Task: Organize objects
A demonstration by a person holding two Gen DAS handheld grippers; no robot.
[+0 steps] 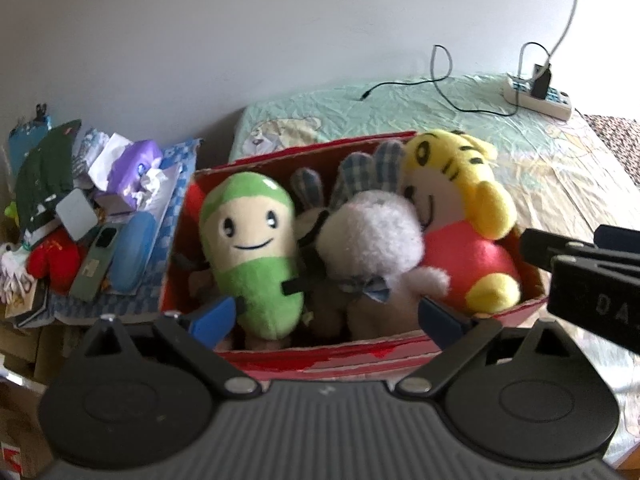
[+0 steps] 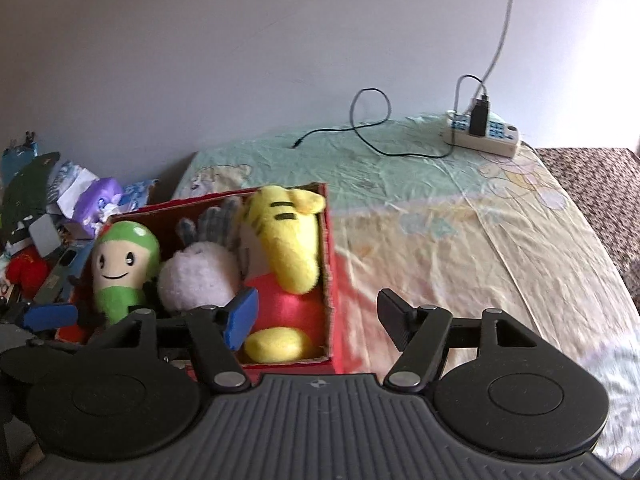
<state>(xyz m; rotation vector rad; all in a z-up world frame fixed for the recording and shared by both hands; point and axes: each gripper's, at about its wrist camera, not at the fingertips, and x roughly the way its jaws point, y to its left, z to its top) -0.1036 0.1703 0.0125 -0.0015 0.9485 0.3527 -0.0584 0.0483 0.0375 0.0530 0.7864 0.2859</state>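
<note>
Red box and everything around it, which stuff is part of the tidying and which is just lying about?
Part of the job:
red box
green plush
white plush
yellow tiger plush

Just lying about:
power strip
black cable
clutter pile beside the box
bed sheet

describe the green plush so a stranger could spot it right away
Find the red box on the bed with the pale green sheet, packed with soft toys. The green plush stands at the box's left end, beside the white bunny. It alone is pill-shaped, with a cream smiling face, unlike the yellow striped tiger at the right end.
</note>
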